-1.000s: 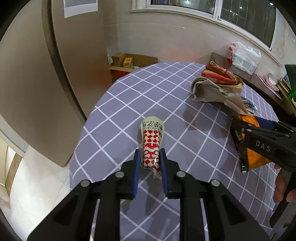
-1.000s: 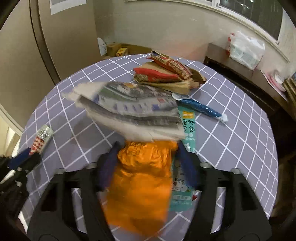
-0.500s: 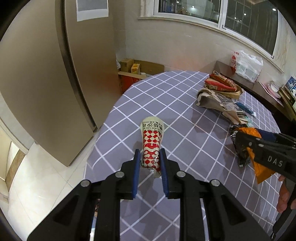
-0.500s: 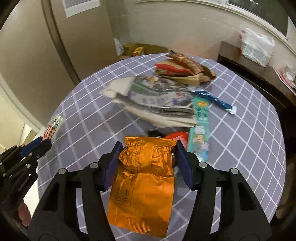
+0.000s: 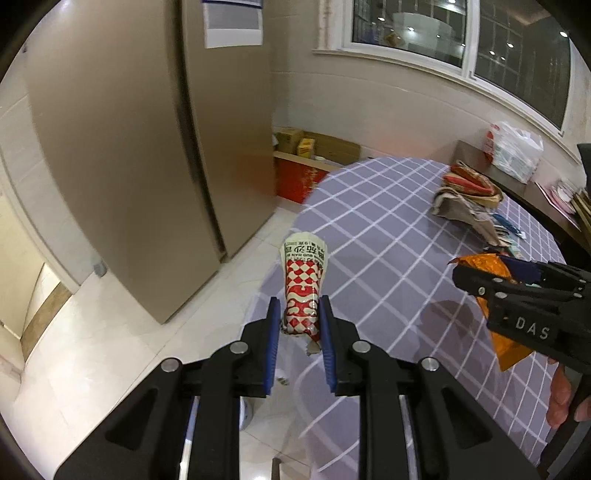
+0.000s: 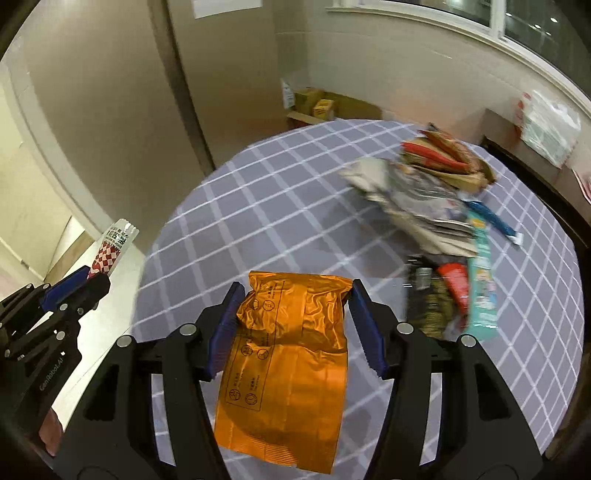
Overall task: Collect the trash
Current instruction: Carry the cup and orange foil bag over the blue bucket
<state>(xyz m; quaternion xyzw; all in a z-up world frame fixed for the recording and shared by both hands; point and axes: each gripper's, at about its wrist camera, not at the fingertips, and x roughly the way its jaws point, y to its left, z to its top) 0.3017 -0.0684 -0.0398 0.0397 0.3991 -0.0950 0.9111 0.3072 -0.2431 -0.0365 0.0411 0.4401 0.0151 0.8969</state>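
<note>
Carry-off step: left tool [image 5: 297,325] clamps the red-checked wrapper [image 5: 303,288]; right tool [image 6: 295,328] clamps the orange foil bag [image 6: 288,369]; next, a bin, unseen here.

This is a home dining or kitchen area. A tall beige refrigerator [image 5: 147,155] stands on a glossy white tiled floor [image 5: 110,350] beside a round surface [image 6: 295,206] covered in a purple checked cloth. Cardboard boxes [image 5: 306,144] sit against the wall beneath a dark window [image 5: 461,33], and a filled plastic bag [image 5: 517,151] rests on a dark side cabinet [image 5: 476,155].
</note>
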